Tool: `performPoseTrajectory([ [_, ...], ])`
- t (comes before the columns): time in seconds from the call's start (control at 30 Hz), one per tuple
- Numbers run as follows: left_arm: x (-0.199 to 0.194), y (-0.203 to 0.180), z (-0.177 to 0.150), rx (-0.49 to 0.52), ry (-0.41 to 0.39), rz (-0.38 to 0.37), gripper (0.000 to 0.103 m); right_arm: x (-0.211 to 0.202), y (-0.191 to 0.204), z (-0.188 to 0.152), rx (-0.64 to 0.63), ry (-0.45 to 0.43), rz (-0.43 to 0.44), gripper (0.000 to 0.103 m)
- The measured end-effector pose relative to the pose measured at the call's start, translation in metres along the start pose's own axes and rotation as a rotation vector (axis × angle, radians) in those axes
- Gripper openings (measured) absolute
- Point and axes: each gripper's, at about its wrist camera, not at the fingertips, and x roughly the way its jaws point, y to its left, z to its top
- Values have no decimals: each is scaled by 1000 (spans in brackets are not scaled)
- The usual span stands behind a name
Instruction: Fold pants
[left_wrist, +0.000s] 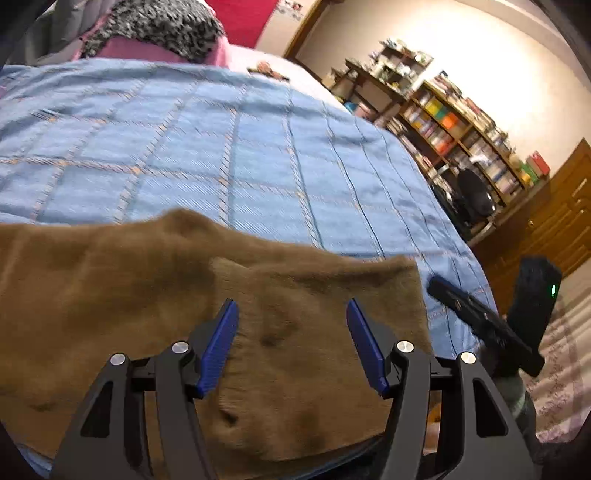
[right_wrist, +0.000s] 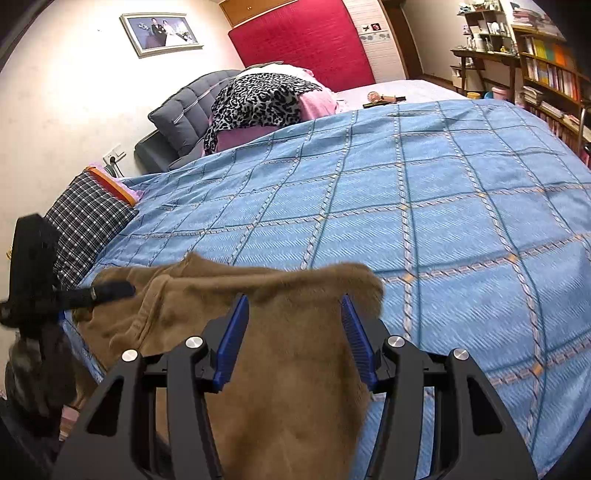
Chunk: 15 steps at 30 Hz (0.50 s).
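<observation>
Clearly the brown pants (left_wrist: 155, 280) lie on the blue checked bedspread (left_wrist: 229, 147), along its near edge, with some cloth seeming to hang over that edge toward the floor. Both tools hover above them with nothing between the blue pads: the left hand-held gripper (left_wrist: 291, 332) stands with its jaws spread wide over the doubled part of the fabric, and the right hand-held gripper (right_wrist: 293, 328) is likewise spread, over the end of the garment that lies farthest from the checked pillow (right_wrist: 88, 218).

As for direction, the long axis of the pants runs along the near edge of the bedspread, not up toward the red headboard (right_wrist: 306, 40). Which end is the waistband I cannot tell for sure; a stitched seam or hem shows in the right wrist view on the pillow side.

Several things could go wrong from here. The fleece looks thick and soft, so a pinch may catch only the top layer and let the lower one slide, leaving a skewed fold. A pinch too deep might take up the bedspread as well. The overhanging part could drag the garment off the bed once it is lifted. The two tools are near each other and might collide.
</observation>
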Motion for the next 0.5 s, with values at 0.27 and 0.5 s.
performPoseTrajectory([
  [0.27,52,1,-14,1,50,22,59,37,-13,12,27,28,-72,53],
  [0.5,56,8,-22,56,22,-12,59,67,-26,-8,20,61,-134,54],
])
